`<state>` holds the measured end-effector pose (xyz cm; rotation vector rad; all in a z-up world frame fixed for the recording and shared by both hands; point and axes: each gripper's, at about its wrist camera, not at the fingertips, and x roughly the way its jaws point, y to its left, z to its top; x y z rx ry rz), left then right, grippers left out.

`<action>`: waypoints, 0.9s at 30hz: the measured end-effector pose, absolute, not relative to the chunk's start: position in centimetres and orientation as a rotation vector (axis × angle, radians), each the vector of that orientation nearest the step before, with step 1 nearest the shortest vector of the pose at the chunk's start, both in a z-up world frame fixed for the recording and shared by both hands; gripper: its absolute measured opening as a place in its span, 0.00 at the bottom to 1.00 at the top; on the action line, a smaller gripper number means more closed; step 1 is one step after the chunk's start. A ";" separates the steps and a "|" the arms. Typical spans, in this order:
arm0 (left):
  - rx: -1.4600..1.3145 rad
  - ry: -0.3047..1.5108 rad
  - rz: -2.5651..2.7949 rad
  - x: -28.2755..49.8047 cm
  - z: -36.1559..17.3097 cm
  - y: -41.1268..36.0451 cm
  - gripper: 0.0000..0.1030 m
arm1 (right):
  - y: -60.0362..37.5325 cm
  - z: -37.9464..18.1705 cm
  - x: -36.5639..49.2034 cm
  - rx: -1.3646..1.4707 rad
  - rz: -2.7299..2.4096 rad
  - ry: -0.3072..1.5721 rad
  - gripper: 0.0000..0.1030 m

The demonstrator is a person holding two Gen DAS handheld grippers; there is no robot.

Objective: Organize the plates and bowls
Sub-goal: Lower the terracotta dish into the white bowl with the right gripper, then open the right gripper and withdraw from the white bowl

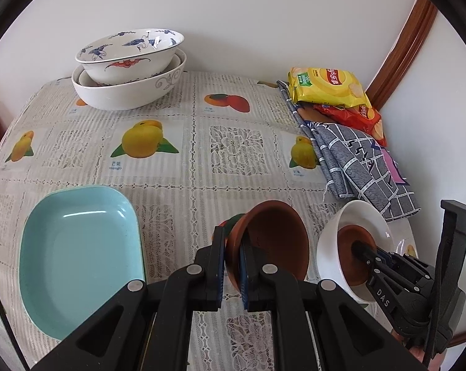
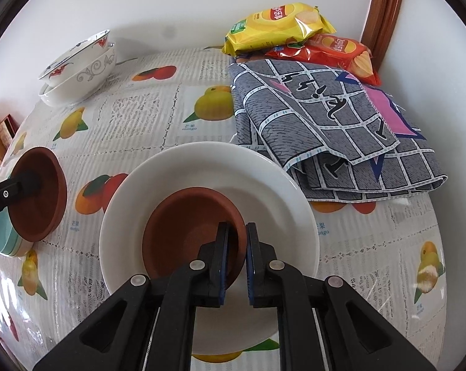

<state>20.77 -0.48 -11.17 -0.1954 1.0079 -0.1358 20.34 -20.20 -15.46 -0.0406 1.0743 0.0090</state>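
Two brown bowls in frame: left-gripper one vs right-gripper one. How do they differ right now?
The left-held brown bowl is tipped steeply on edge, its opening sideways; the right-held brown bowl sits nearly level. The left-held one is over bare tablecloth, beside the teal dish; the right-held one is inside the white plate. Shared: same terracotta colour and round shape, each pinched at the rim by its gripper, left and right.
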 end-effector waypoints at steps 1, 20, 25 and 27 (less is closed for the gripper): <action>-0.195 1.008 -0.134 20.8 -11.2 -0.4 0.08 | -20.1 -15.5 20.3 -0.048 0.005 1.075 0.11; -0.185 0.996 -0.147 20.0 -10.4 -0.6 0.08 | -19.2 -15.7 20.4 -0.114 -0.021 1.073 0.28; -0.183 0.986 -0.147 19.7 -9.7 -0.8 0.08 | -19.5 -13.8 19.6 -0.089 -0.018 1.015 0.42; -0.179 0.980 -0.151 19.6 -9.4 -1.1 0.08 | -19.8 -12.8 19.1 -0.068 -0.008 0.995 0.42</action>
